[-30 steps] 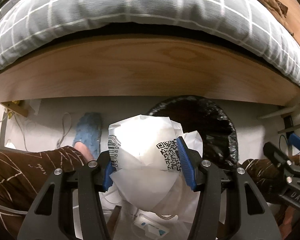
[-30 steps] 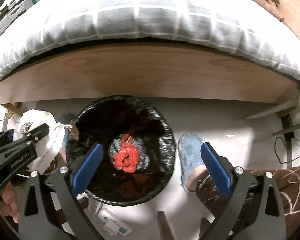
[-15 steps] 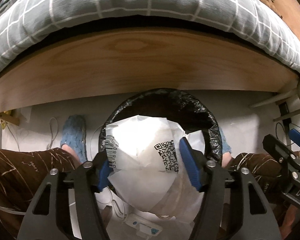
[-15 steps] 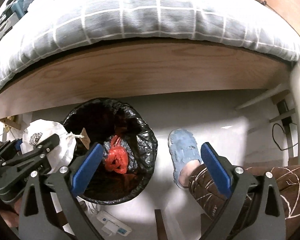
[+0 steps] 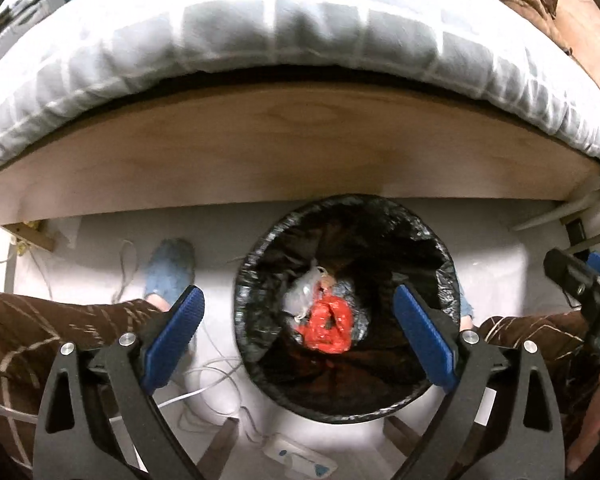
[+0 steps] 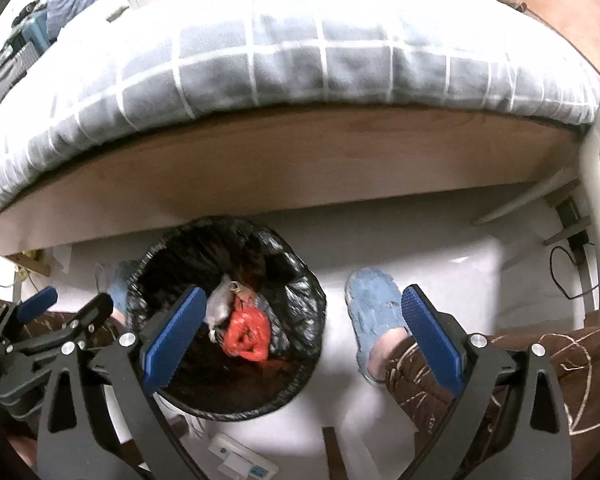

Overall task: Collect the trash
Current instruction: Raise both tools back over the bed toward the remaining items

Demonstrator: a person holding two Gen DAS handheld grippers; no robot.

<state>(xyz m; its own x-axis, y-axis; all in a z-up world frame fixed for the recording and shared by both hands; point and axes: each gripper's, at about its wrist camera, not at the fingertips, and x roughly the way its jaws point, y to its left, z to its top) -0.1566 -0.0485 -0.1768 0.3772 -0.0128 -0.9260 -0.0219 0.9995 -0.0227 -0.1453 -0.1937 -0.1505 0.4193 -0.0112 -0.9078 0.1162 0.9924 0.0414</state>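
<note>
White floor point(image 5: 496, 256) under wooden bed frame point(image 5: 292, 148)

The left hand-held gripper point(image 5: 298, 334) points steeply downward, its blue-padded jaws spread wide with nothing between the pads; they have just been opening. The right hand-held gripper point(image 6: 300, 336) also tilts steeply down, jaws wide apart and empty. Each shows at the edge of the other's view, side by side. The person's legs in brown patterned trousers point(image 5: 40, 332) flank them, feet in blue slippers point(image 6: 374, 312).
</note>
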